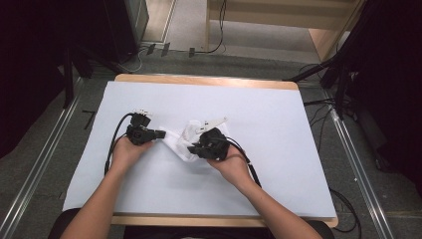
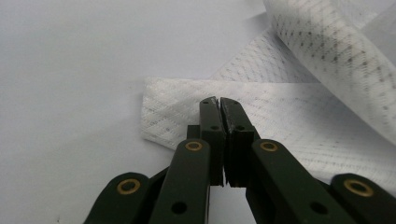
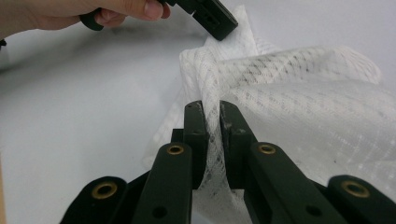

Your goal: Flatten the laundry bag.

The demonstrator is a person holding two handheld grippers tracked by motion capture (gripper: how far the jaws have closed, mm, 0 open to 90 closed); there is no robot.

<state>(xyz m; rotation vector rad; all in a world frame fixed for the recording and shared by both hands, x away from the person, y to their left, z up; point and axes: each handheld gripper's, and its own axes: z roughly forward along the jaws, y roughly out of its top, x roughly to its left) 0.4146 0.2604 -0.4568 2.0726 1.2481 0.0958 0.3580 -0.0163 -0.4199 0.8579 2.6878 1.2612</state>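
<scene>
Person is working a white mesh cloth (image 1: 181, 142) w/ both grippers, mid-table on the white table cover (image 1: 278, 164), slightly left of centre. Cloth is bunched, partly lifted between the two tools.

Left gripper (image 1: 160, 134) is clenched: in the left gripper view its jaws are standing tight together over a flat folded band of the cloth (image 2: 280, 107). Can't tell from that view how much fabric is actually pinched, but in the right gripper view its tip is sitting at the cloth's far edge, so it's probably nipping a thin edge. Right gripper (image 3: 212, 109) is grasping the cloth: a thick gather of mesh (image 3: 299, 116) is running down between its pads, jaws squeezing it.

Judgement: step in hand looks like pulling the cloth out flat or setting up a fold, w/ left side anchoring and right side carrying.

Doing it well:
- Keep left grip low, near the cover, so the edge isn't sliding out; mesh is thin and slippery.
- Right is holding a wad, not one layer. Pulling as is will probably drag the bunch along. Better to shake or re-grip at a single corner.
- Pull away from the left gripper, level, gently; tension should be even so no twist forms.
- Watch the loose flap at far right, since it could be folding under.
</scene>
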